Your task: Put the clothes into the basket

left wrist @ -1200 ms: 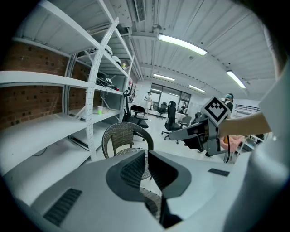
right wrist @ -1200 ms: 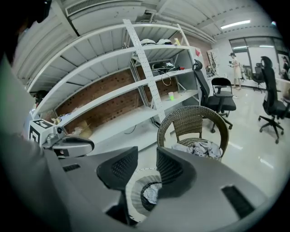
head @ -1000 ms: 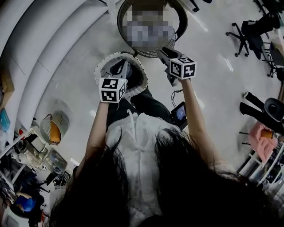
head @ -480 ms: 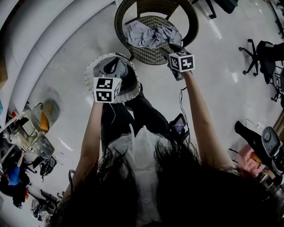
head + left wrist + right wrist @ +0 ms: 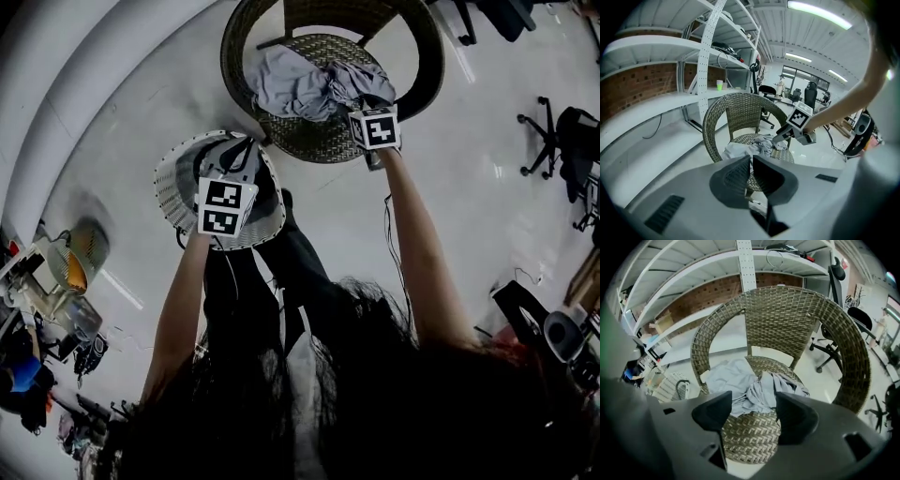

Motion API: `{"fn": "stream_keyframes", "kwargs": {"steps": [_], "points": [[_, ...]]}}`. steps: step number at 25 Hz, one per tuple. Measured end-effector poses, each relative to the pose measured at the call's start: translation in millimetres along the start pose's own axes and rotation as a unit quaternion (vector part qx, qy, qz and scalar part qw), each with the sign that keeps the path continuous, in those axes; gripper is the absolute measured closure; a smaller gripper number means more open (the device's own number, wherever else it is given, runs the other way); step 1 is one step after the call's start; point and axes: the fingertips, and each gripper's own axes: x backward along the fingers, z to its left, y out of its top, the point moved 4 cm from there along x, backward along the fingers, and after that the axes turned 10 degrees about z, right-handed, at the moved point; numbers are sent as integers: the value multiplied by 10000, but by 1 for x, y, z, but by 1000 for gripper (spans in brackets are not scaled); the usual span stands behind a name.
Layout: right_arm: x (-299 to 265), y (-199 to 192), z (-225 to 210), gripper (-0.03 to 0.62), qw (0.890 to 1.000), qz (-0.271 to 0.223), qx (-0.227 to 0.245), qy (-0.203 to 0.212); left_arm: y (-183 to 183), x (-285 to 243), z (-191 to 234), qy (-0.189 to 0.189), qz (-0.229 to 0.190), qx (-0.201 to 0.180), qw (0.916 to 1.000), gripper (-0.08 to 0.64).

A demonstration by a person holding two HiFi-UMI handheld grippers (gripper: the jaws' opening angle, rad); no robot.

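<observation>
- Pale glossy floor [image 5: 122,103] throughout; white curved shelving [image 5: 661,47] against brick at 9 to 11 o'clock in the left gripper view.
- White mesh basket [image 5: 173,187], round, sits at 9 o'clock of the head view's centre, off the chair and clear of its frame.
- Left gripper [image 5: 751,164]: jaws drawn together to a thin slit. It sits over the basket's rim with the dark handle [image 5: 242,155] at its tip, and is taken as carrying the basket by it.
- Wicker chair [image 5: 787,310], round-backed and brown, at 12 o'clock in the head view.
- Clothes [image 5: 300,84]: pale grey-blue fabric, crumpled, heaped on the chair seat. One flatter piece is spread at the left, a bunched, folded piece at the right.
- Clothes lie at 1 o'clock from the left gripper, well apart from it and outside the basket.
- Right gripper [image 5: 753,401]: jaws spread wide, having just been opening, with nothing pinched. It points down at the heap's 4 o'clock edge, which shows through the gap. Contact cannot be confirmed.
</observation>
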Motion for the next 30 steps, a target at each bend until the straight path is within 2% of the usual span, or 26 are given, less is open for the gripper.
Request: {"fn": "stream_keyframes", "kwargs": {"steps": [6, 11, 17, 18, 21, 23, 26, 30], "points": [[-56, 9, -33, 305, 9992, 302, -116, -244, -33, -45, 11, -34, 364, 66, 9993, 529], [-96, 2, -39, 304, 9967, 735, -218, -256, -60, -54, 18, 1, 593, 229, 9980, 529], [-128, -10, -44, 310, 9901, 852, -1057, -345, -88, -58, 32, 49, 811, 468, 9956, 529], [-131, -11, -43, 328, 9893, 882, -1107, -355, -91, -58, 33, 56, 852, 478, 9952, 529], [-133, -12, -41, 493, 9891, 971, -1056, -333, -91, -58, 37, 74, 857, 489, 9951, 529], [-130, -12, -39, 517, 9876, 1020, -1179, -162, -89, -54, 37, 97, 804, 549, 9952, 529], [-116, -14, -32, 522, 9805, 903, -1700, 383, -80, -41, 35, 151, 642, 564, 9962, 529], [-83, -13, -12, 523, 9593, 288, -2507, 1266, -77, -15, 32, 196, 463, 564, 9971, 529]]}}
